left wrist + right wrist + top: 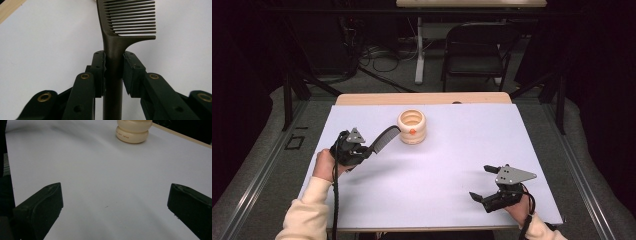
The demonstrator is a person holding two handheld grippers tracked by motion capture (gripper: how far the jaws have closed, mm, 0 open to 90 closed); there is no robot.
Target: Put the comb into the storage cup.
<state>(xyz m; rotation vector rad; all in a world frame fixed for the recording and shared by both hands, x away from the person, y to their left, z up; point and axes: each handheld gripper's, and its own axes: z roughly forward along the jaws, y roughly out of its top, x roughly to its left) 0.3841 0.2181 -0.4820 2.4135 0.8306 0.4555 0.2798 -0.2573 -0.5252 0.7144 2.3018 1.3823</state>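
Comb (117,37) sits clamped by its handle between the jaws of my left gripper (360,150), its teeth reaching out ahead of the jaws toward the cream ribbed holder (411,127) just beyond, while my right gripper (484,182) hovers wide open, well apart.

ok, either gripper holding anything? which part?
The left gripper holds the dark comb by its handle, just below the teeth. The right gripper holds nothing; its jaws stand wide apart.
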